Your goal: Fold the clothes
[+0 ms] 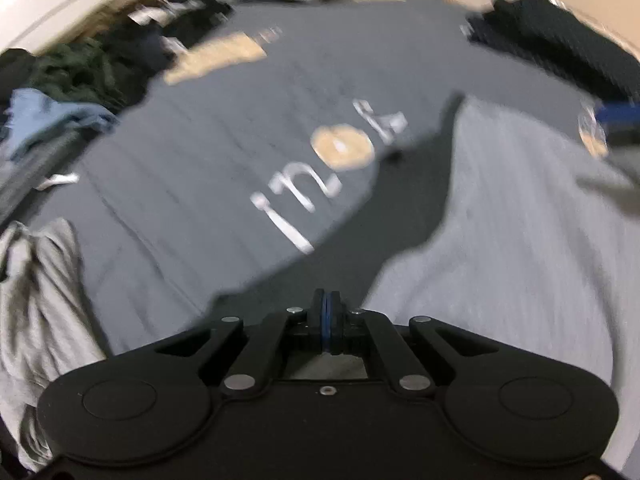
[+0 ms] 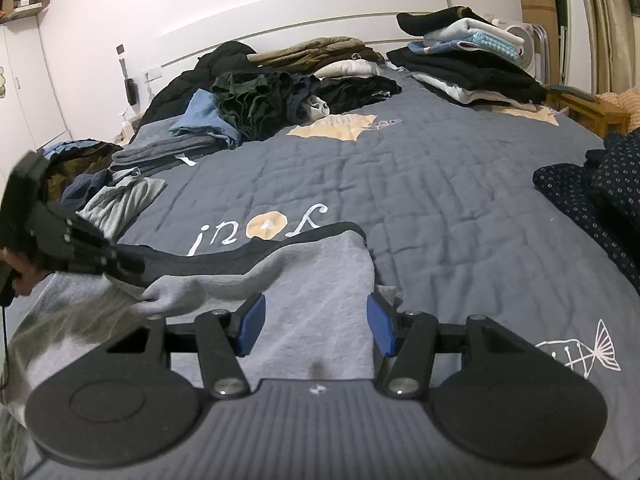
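Grey garment point(image 2: 320, 280) on quilt point(image 2: 440, 200), fold pending.
Left gripper point(image 1: 327, 312) closed, nothing visibly clamped; right gripper point(image 2: 316, 322) half-open, straddling cloth. Advise square edges before folding.

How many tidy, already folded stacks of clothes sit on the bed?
1: the folded stack of dark and pale clothes at the far right by the headboard. The rumpled heap of clothes may hide others.

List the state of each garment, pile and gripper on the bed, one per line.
Left gripper: shut, nothing visible between the pads.
Right gripper: open, over the grey garment.
Grey garment: spread out, partly bunched on the quilt.
Unsorted heap: crumpled, unfolded.
Folded stack: neat, by the headboard.
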Demonstrator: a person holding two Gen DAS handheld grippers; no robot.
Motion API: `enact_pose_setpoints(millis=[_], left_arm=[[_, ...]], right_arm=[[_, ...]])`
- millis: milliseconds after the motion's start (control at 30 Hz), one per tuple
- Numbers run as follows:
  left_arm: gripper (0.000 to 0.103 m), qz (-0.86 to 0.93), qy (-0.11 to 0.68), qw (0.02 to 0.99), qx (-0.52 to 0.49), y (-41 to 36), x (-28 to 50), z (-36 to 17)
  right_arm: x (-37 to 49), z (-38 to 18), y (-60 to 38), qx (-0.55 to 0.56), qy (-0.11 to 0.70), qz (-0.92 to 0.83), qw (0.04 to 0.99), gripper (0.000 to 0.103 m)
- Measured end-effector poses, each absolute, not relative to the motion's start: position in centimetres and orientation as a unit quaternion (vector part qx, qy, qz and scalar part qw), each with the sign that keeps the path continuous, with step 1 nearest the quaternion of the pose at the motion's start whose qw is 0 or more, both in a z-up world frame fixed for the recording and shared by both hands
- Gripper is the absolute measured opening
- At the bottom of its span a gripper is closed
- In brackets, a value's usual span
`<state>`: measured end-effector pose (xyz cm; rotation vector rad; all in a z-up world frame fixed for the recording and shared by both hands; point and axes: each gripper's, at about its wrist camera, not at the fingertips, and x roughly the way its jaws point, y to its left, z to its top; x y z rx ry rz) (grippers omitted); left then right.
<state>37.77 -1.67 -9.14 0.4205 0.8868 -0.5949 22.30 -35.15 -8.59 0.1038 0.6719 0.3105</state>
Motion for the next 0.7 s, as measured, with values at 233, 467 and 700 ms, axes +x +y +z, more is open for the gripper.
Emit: enact_pose_setpoints(millis=[233,467,700], left_arm=[[0.03,-0.286,0.422,0.834,0.211,-3.2,37.8,-9.9],[0.03,-0.304,0.438,0.815,0.227,-5.1,37.7,-12.1],[0.004,-0.322,0.447,0.805,0.22,-5.1,37.5,-12.2]], right_arm=[[22.3,-8.6,-35.1,0.05,0.331,0.155,0.93,0.055],[22.4,-8.7,-35.1,0.049,0.333,0.155,0.929,0.055],[22.4,-8.7,-34.9,0.052,0.333,0.154,0.929,0.056]])
